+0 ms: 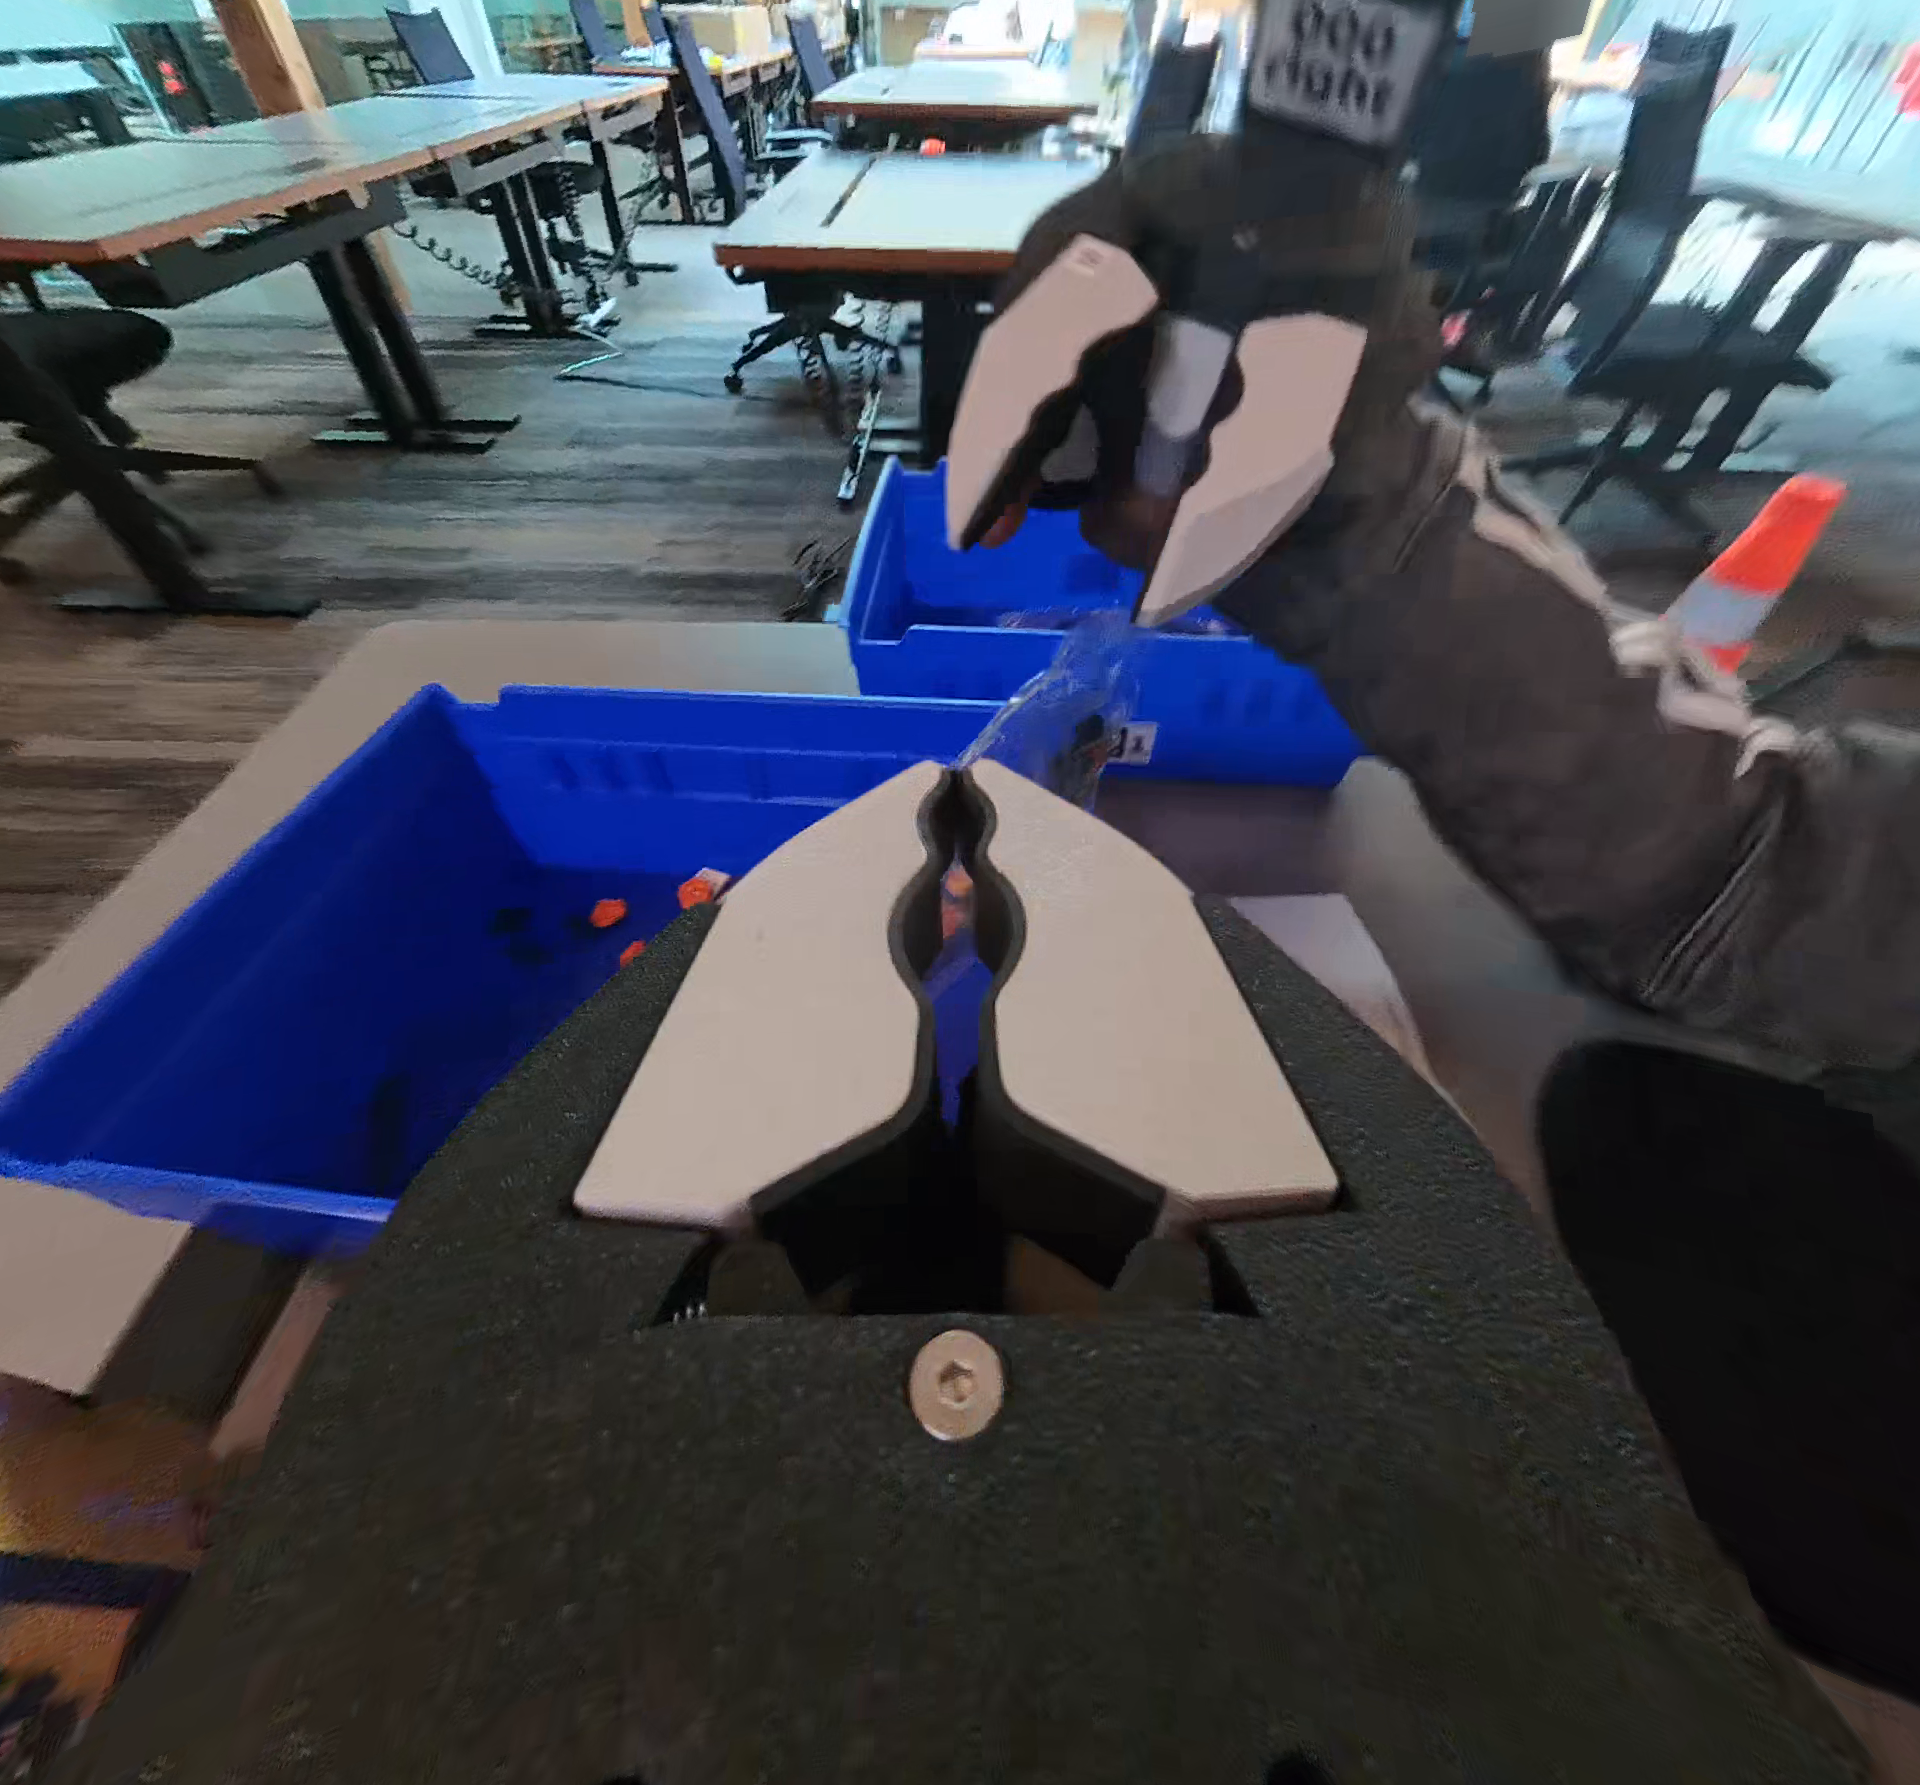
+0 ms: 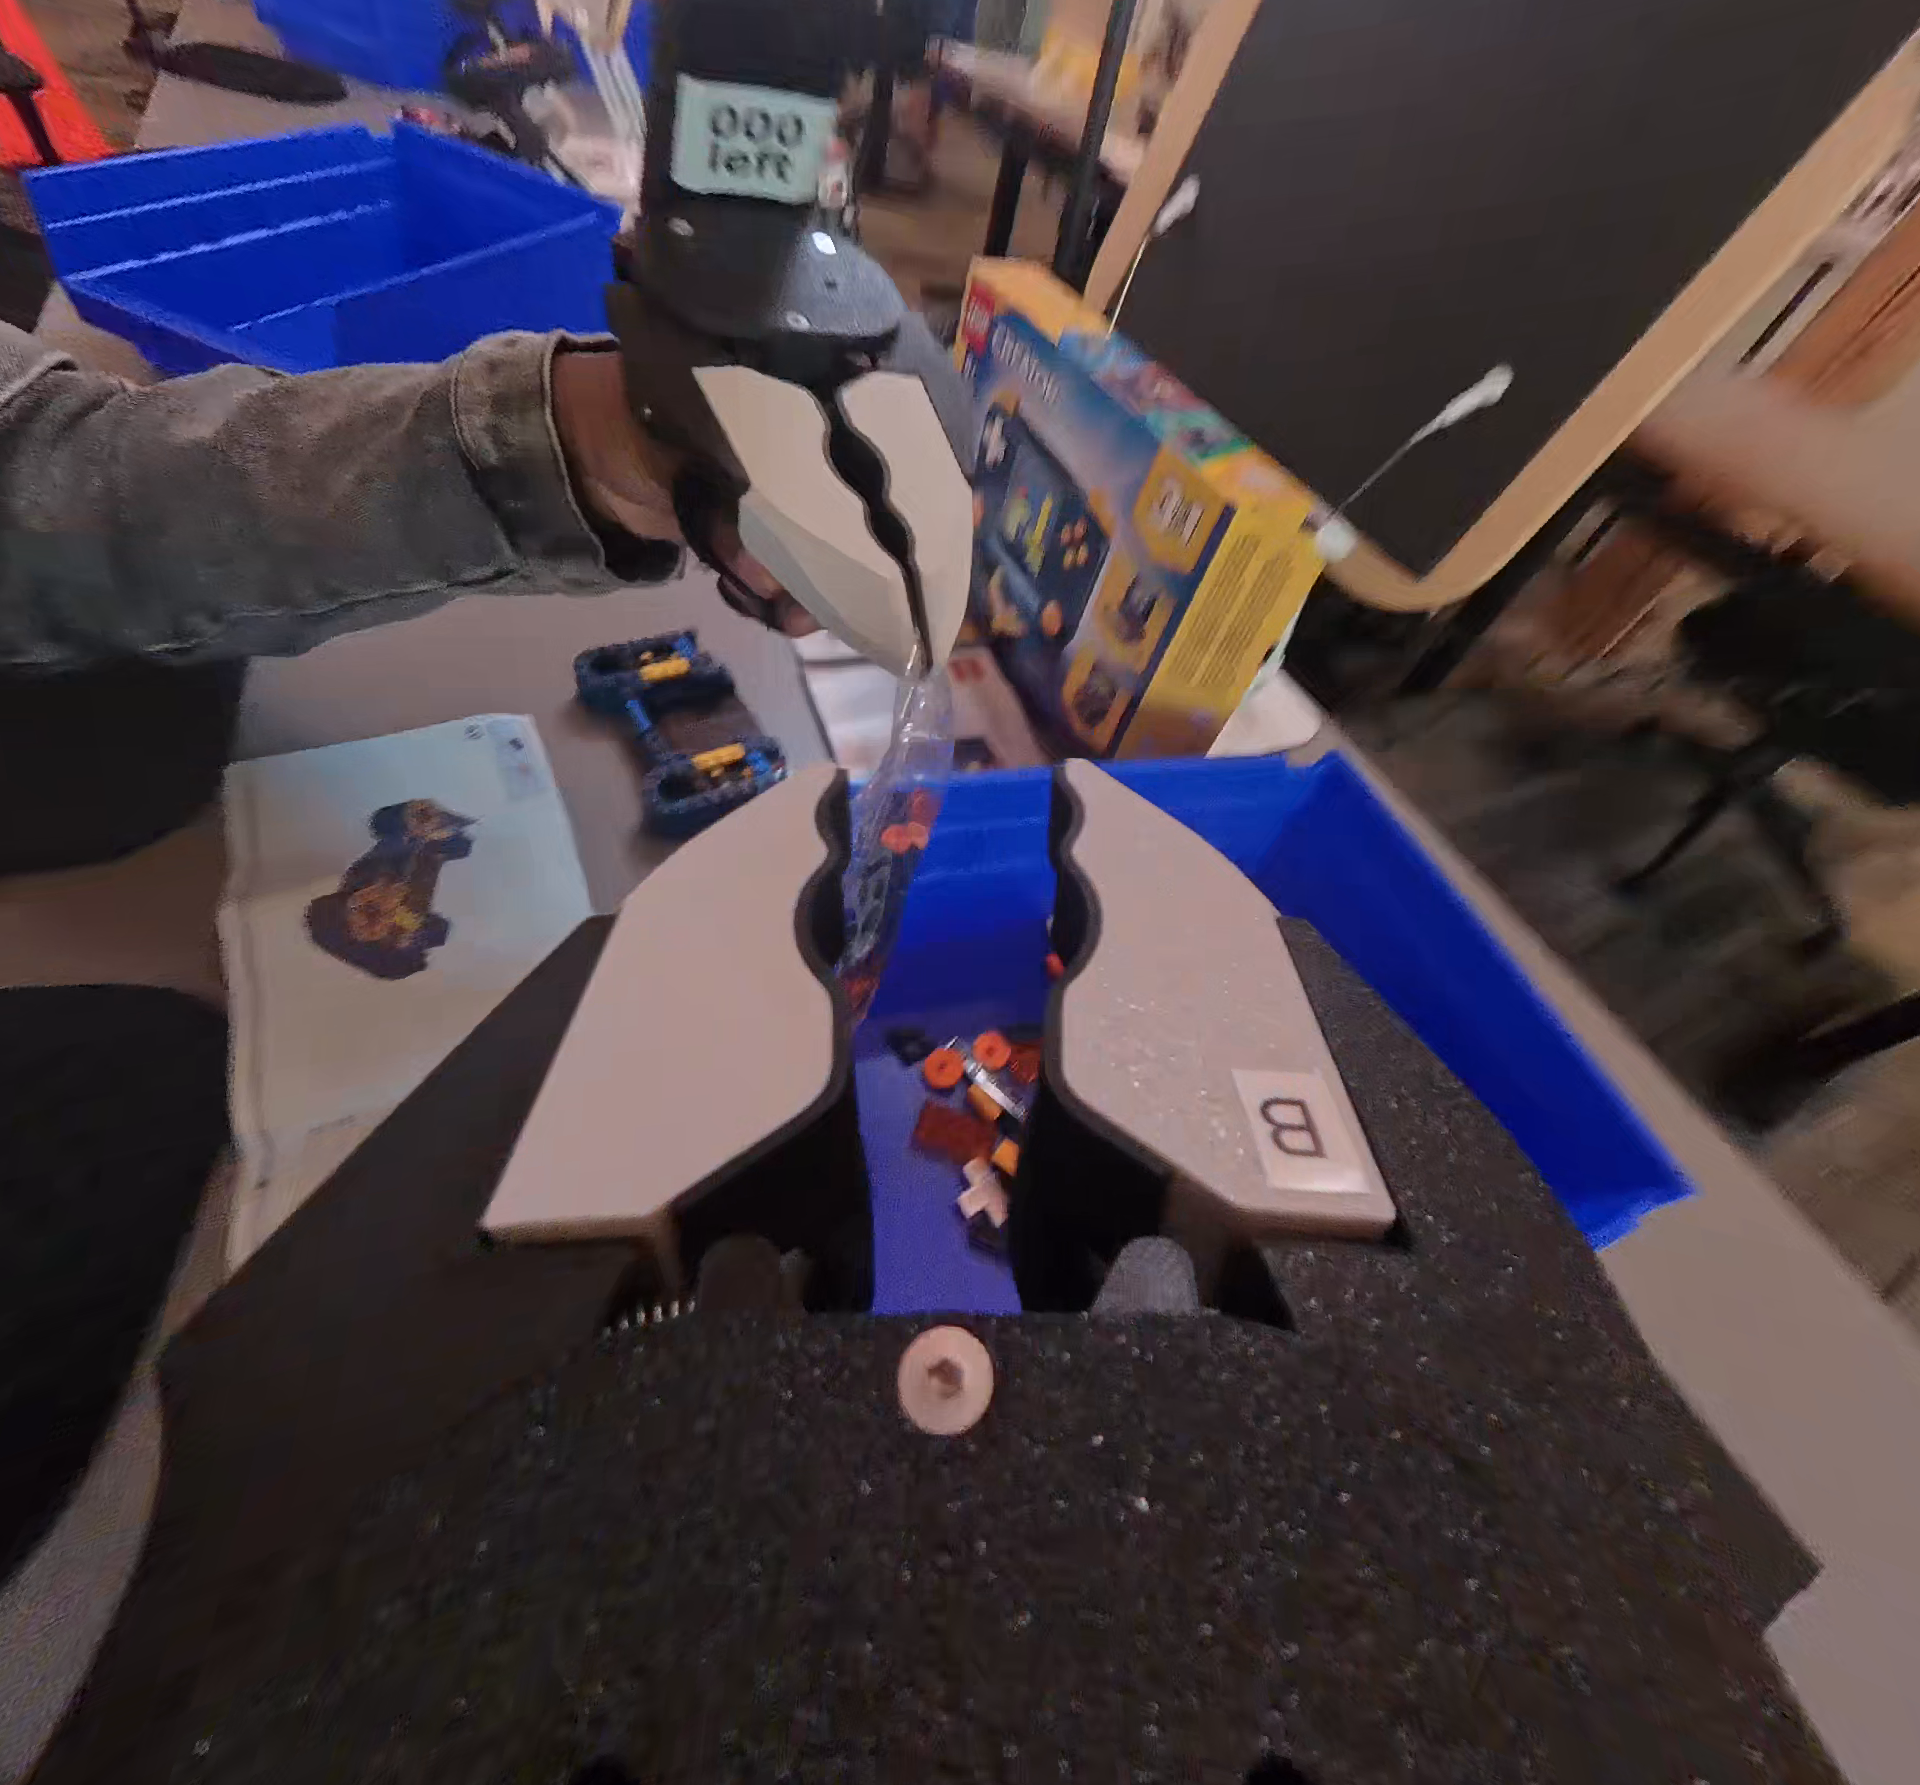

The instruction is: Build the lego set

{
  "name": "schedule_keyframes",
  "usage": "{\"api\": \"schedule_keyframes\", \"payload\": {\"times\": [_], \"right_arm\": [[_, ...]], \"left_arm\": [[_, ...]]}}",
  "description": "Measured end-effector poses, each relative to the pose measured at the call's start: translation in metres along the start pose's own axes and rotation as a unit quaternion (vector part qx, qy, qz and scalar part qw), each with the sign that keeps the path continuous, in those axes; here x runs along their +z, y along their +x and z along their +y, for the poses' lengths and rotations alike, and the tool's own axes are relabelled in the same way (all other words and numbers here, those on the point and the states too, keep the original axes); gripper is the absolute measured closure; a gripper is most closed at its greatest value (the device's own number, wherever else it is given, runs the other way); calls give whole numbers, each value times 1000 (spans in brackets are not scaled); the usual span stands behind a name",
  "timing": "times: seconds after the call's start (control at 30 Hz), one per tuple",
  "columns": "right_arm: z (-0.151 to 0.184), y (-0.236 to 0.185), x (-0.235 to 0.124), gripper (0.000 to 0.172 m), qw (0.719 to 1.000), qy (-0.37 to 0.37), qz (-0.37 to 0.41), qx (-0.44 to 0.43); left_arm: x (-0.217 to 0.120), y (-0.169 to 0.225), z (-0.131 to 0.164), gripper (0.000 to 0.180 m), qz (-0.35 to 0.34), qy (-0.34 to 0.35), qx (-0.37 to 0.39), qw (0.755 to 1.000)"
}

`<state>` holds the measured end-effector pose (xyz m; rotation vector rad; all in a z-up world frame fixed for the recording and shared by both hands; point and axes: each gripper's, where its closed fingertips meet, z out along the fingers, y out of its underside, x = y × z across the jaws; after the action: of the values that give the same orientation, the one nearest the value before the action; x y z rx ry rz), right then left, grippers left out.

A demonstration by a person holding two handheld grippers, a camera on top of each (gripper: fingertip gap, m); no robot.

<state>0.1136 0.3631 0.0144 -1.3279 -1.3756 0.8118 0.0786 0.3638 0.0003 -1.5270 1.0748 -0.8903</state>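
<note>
Pinched at frame centre of the left wrist view, between left tongs [image 1: 951, 774] pressed tight together: the top edge of a clear plastic bag [image 1: 1070, 696] with small dark and orange pieces inside, stretched up and rightward toward the right tongs [image 1: 1055, 577]. Spread wide and gripping nothing, those right tongs. In the right wrist view, the bag hangs in their gap, close against the finger [image 2: 727, 956] on the left of the frame and well apart from the other. Directly below, on the bench [image 1: 582, 655], a blue bin [image 2: 1403, 904] with loose pieces [image 2: 971, 1101] on its floor; behind it, right of centre in the left wrist view, a second blue bin [image 1: 1226, 727]. As a judgement: pinch high on the film, above the pieces, and firmly, thin film being slippery. Hold the sagging end over the bin, not over the bench beside it. Steer the spread tongs off the film to avoid snagging. Stay clear of the booklet [image 2: 395, 862] at left and the yellow box [image 2: 1195, 572] at upper right.
</note>
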Motion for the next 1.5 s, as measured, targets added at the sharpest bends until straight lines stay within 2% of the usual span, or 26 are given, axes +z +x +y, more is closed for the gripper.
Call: {"api": "schedule_keyframes", "payload": {"times": [0.07,0.1,0.23,0.4,0.53,0.63,0.73,0.8,0.9,1.03,1.1,1.3,1.43,1.5], "right_arm": [[-5,-2,-5,150,998,43,21,-29],[-8,-1,-6,150,997,61,23,-38],[-6,-2,-5,136,998,62,-5,-11],[-7,-3,-2,171,996,81,-19,-21],[-12,0,-3,172,995,99,-26,17],[-7,5,-1,172,994,94,-32,53],[-1,7,2,172,994,80,-34,65],[0,4,3,172,994,78,-43,67],[4,1,7,172,994,63,-53,69],[3,-3,7,172,994,60,-63,64],[3,-4,6,172,994,61,-69,65],[2,-10,6,172,993,68,-80,50],[-10,-16,6,166,991,93,-87,28],[-7,-15,7,170,993,85,-81,21]], "left_arm": [[-3,-1,-2,180,4,10,-21,1000],[-4,-2,-2,180,2,12,-27,1000],[-3,-2,-7,180,13,38,-56,998],[-2,-3,-6,180,21,51,-82,995],[-4,-1,-10,180,30,71,-87,993],[-10,-19,-12,171,-51,79,-51,994],[-11,-19,-23,154,-115,74,57,989],[1,-8,-24,147,-115,36,140,983],[23,5,-15,150,-85,-43,219,971],[34,11,-13,173,-46,-74,223,971],[34,15,-13,177,-28,-74,212,974],[31,21,-12,180,-9,-60,178,982],[30,20,-11,180,-10,-70,161,984],[30,22,-10,180,-6,-73,162,984]]}}
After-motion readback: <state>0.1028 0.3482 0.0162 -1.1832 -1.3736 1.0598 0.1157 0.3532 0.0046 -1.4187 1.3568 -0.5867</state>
